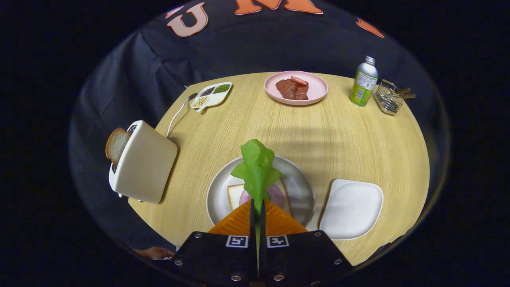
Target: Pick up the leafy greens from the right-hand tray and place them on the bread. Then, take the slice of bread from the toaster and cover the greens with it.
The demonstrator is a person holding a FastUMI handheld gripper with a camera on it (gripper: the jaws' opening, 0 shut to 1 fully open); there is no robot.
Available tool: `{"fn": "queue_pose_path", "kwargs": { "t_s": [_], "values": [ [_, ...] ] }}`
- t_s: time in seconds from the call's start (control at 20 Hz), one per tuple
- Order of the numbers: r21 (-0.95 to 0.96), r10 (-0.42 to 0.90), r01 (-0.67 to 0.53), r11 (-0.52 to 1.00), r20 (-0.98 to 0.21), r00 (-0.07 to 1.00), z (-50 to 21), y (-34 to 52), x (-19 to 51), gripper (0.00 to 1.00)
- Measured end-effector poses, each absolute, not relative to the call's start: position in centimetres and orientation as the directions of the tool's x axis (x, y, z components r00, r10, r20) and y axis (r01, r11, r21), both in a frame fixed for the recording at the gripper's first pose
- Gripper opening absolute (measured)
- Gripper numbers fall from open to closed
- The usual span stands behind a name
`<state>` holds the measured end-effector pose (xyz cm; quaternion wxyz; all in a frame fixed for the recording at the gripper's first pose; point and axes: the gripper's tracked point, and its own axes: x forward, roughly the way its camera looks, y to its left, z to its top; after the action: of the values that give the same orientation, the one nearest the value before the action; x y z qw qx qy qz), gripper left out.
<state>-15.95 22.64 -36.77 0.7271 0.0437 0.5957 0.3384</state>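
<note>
My gripper [257, 204] is shut on a green lettuce leaf [257, 169], which sticks up and forward from between the fingers. The leaf hangs above a round grey plate [303, 187] that holds a slice of bread [235, 195] topped with a pink ham round [275, 194]. To the right of the plate lies the white square tray [351, 208], bare. Left of the plate stands a cream toaster [143, 163] with a slice of bread [116, 144] poking out of its slot.
At the far side of the round wooden table [338, 139] sit a pink plate [297, 87] with meat, a white divided dish [211, 95] of beans, a green bottle [363, 81] and a wire rack [389, 97]. The toaster's cord [177, 113] trails back. A hand [155, 252] rests below the table edge.
</note>
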Motion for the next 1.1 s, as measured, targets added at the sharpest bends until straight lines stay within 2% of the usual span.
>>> {"fn": "queue_pose_path", "kwargs": {
  "t_s": [0.4,0.75,1.05,1.1],
  "values": [
    [0.449,0.512,-0.499,0.741,-0.859,-0.012,-38.0,24.9,-18.7,0.03],
    [0.397,0.464,-0.53,0.75,-0.886,-0.007,-39.2,25.1,-19.0,0.05],
    [0.321,0.414,-0.548,0.773,-0.909,0.052,-40.1,23.6,-17.6,0.2],
    [0.308,0.409,-0.552,0.775,-0.91,0.066,-40.2,23.4,-17.3,0.27]
  ]
}}
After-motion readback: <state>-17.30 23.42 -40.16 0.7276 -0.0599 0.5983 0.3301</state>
